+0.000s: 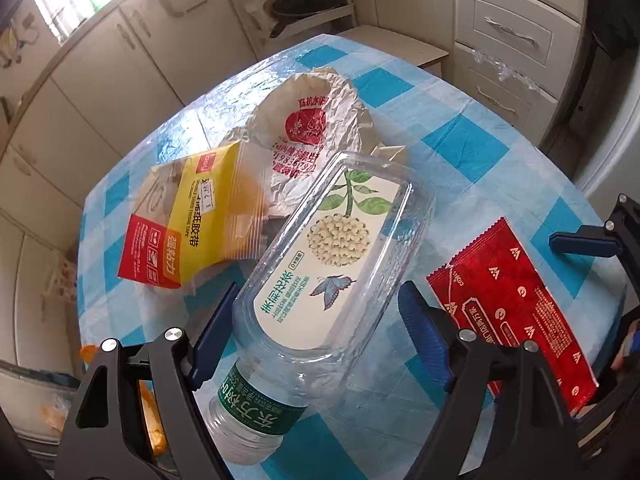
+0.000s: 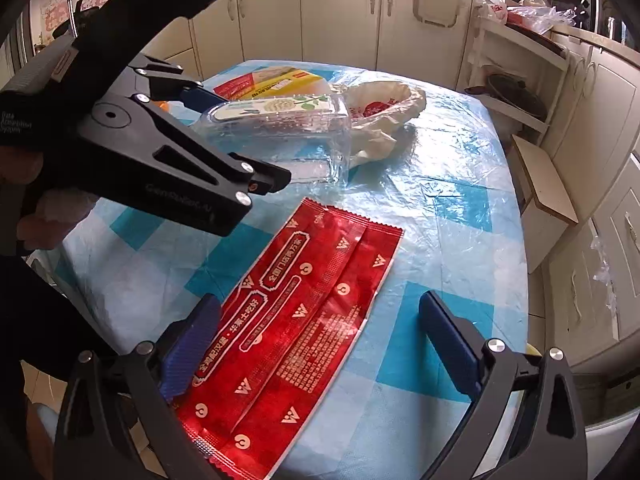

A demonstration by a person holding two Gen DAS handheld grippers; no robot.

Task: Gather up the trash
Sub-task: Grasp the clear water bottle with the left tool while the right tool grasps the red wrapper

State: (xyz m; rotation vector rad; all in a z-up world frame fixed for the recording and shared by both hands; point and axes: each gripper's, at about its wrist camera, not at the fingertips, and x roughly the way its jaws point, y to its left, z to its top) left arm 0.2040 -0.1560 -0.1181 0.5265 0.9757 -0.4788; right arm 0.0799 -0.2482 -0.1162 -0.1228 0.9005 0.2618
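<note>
A clear plastic bottle (image 1: 332,264) with a white label lies on the blue checked tablecloth (image 1: 472,140). My left gripper (image 1: 320,316) is open, its blue fingers on either side of the bottle's lower body, not pressing it. A red flat wrapper (image 2: 304,320) lies on the cloth. My right gripper (image 2: 320,332) is open, with its left finger over the wrapper's edge. The bottle (image 2: 280,132) and the left gripper (image 2: 240,140) also show in the right wrist view. A yellow and red tape package (image 1: 188,216) and a crumpled white bag (image 1: 308,128) lie behind the bottle.
The table (image 2: 460,208) stands among cream cabinets (image 1: 516,40). A small wooden stool (image 2: 544,188) is off its right side. A shelf with a dark pan (image 1: 308,4) stands beyond the far edge. The right gripper's blue finger (image 1: 584,244) shows at the left view's right edge.
</note>
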